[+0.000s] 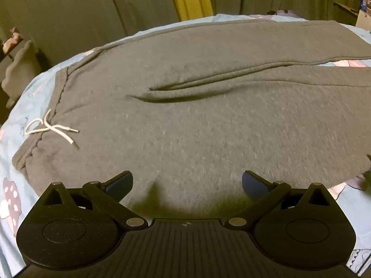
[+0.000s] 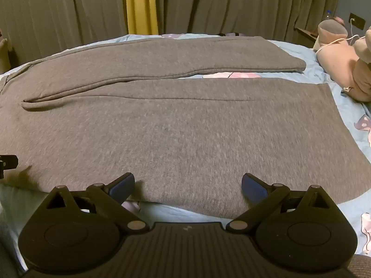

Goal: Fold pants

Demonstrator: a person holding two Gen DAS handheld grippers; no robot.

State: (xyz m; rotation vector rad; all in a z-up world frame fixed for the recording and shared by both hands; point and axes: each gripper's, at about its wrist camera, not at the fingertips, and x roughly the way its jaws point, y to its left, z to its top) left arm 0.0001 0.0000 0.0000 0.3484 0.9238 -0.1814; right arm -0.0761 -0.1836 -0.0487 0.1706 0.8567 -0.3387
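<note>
A pair of grey pants (image 1: pixel 197 115) lies spread flat on a bed covered by a light blue sheet (image 1: pixel 34 88) printed with mushrooms, the waistband to the left and the two legs running off to the right. A white drawstring (image 1: pixel 52 128) lies tied in a loose bow at the waistband, on the left of the left wrist view. The left gripper (image 1: pixel 187 181) hovers over the near edge of the pants close to the waist, its jaws spread wide with only flat grey cloth showing below the gap and nothing pinched. The right gripper (image 2: pixel 187 183) hangs over the near edge of the near leg, further to the right; its jaws are also spread wide and empty, and the hem line of the cloth passes just below the gap, with the sheet showing on the near side. The far leg lies apart from the near one towards the right, a strip of sheet between them. Pink plush toys (image 2: pixel 343 67) rest on the bed at the far right, and grey curtains (image 2: pixel 69 11) with a yellow strip (image 2: pixel 139 4) hang beyond the bed.
</note>
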